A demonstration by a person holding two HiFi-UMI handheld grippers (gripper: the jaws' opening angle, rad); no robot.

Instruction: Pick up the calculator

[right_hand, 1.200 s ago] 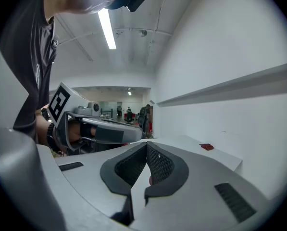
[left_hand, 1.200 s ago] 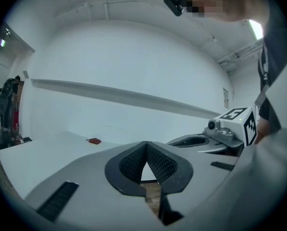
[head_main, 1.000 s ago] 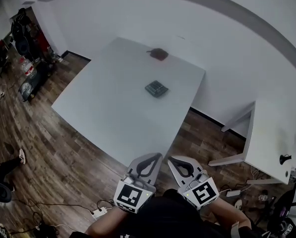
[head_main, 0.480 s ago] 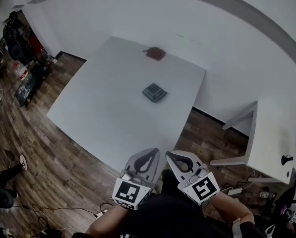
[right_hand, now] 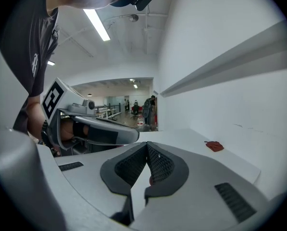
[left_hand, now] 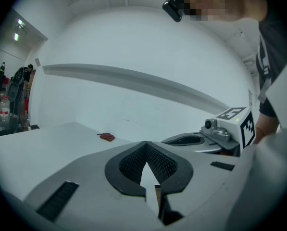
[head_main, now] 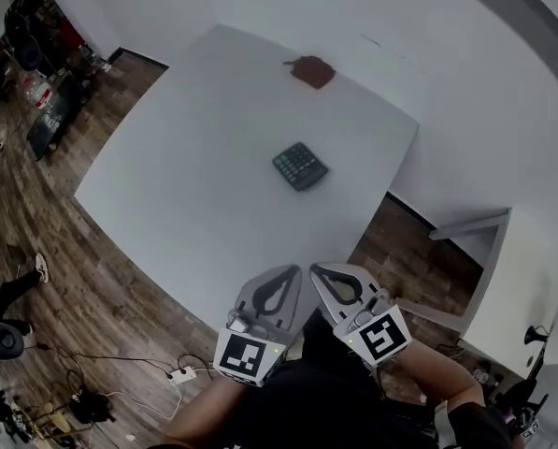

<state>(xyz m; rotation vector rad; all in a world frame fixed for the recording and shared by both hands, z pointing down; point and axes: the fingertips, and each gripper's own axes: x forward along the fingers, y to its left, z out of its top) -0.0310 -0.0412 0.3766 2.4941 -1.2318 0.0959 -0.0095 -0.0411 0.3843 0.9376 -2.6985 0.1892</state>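
In the head view a dark calculator (head_main: pixel 300 166) lies flat on the white table (head_main: pixel 194 176), right of its middle. My left gripper (head_main: pixel 280 281) and right gripper (head_main: pixel 327 275) hang side by side over the table's near edge, well short of the calculator. Both are shut with nothing in them. In the left gripper view the jaws (left_hand: pixel 146 147) meet at a point. The right gripper view shows the same for its jaws (right_hand: pixel 147 147). The calculator shows in neither gripper view.
A small reddish-brown object (head_main: pixel 312 71) lies near the table's far edge, also seen as the reddish object (left_hand: pixel 106 137) and the reddish object (right_hand: pixel 214 146). A second white table (head_main: pixel 526 269) stands at the right. Cables (head_main: pixel 101 396) and clutter (head_main: pixel 45 101) lie on the wooden floor at the left.
The head view has shifted: the table and the calculator now sit lower and larger in the picture. Both grippers stay shut, side by side near the person's body.
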